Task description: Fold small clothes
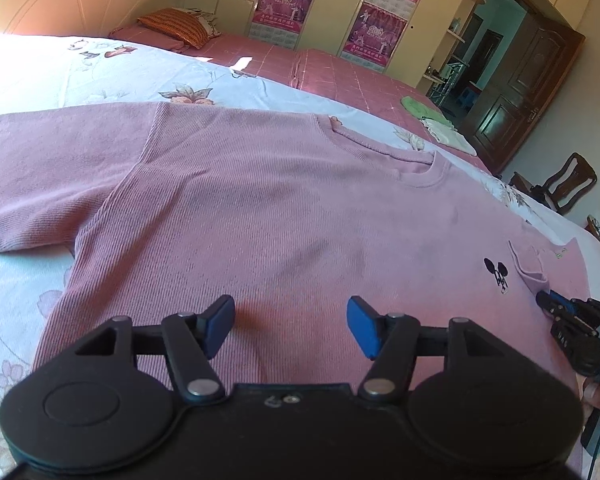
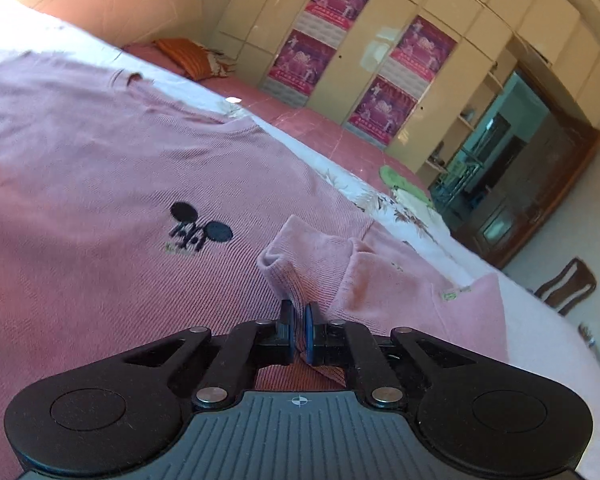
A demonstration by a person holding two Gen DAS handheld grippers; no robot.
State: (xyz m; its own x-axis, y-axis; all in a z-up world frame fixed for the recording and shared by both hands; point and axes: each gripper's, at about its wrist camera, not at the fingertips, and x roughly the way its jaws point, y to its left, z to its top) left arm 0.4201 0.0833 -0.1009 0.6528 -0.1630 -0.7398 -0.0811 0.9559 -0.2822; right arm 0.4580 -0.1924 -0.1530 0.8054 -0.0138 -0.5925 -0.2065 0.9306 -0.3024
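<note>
A pink ribbed sweater (image 1: 259, 208) with a small black mouse logo (image 1: 498, 274) lies front-up on a floral bedspread (image 1: 99, 68). My left gripper (image 1: 291, 326) is open and empty, hovering just above the sweater's lower body. In the right wrist view my right gripper (image 2: 298, 330) is shut on the sweater's right sleeve (image 2: 312, 264), whose cuff is lifted and folded over onto the body beside the logo (image 2: 197, 232). The right gripper also shows in the left wrist view (image 1: 548, 300) at the far right, holding the sleeve end (image 1: 526, 270).
Beyond the floral spread is a pink checked bedsheet (image 1: 340, 76) with an orange pillow (image 1: 179, 26) and a pile of green and white folded clothes (image 1: 440, 120). A wardrobe with posters (image 1: 376, 36) lines the far wall. A wooden chair (image 1: 560, 184) stands at right.
</note>
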